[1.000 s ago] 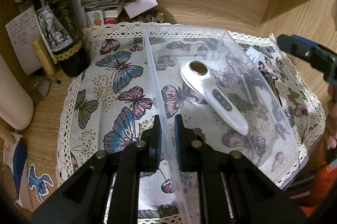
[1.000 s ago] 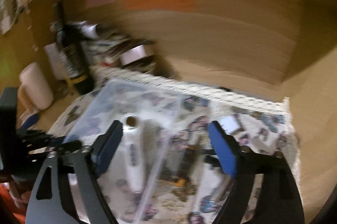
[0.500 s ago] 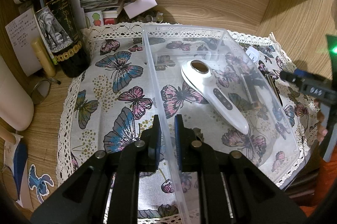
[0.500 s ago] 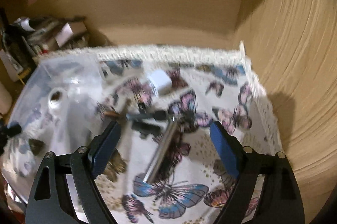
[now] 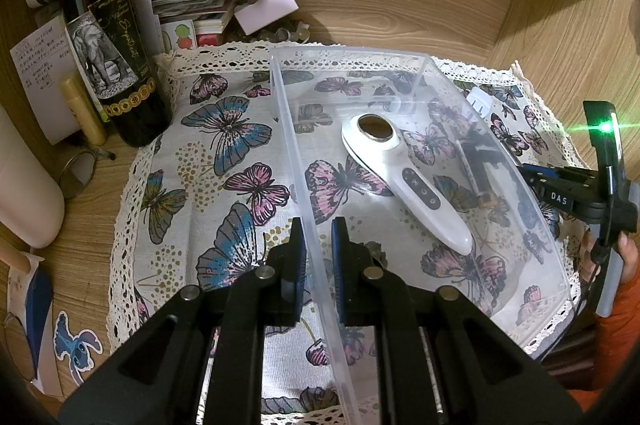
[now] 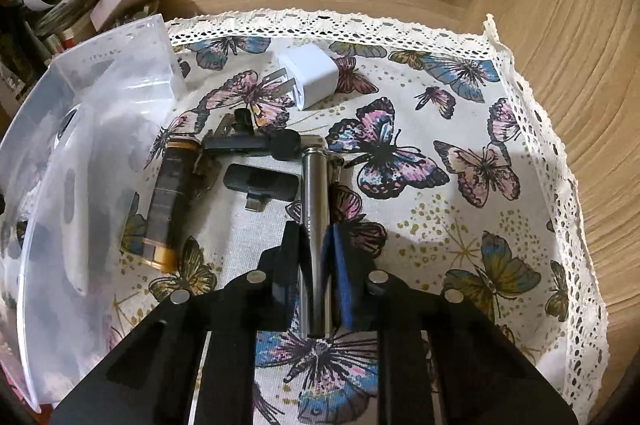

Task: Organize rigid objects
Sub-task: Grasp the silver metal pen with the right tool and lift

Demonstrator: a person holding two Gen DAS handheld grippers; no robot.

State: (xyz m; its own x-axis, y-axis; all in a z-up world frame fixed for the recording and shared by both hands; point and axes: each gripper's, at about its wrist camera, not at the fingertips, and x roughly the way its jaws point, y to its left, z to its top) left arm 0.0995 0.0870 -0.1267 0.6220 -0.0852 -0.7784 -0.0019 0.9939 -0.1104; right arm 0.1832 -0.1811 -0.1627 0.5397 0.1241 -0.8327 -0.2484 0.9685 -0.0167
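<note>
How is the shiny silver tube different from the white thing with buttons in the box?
The silver tube is thin, straight and metal; the white device is wide at one end, tapering, with buttons. The tube lies on the butterfly cloth outside the clear box; the device lies inside. The right gripper clamps the tube; nothing holds the device. Both lie flat.

A silver metal cylinder lies lengthwise between the pads of the right hand-held gripper. Just ahead and left sit a black dongle, a gold-capped dark tube and a white charger plug. The left hand-held gripper pinches the clear plastic bin's wall; a white handheld device rests inside.
</note>
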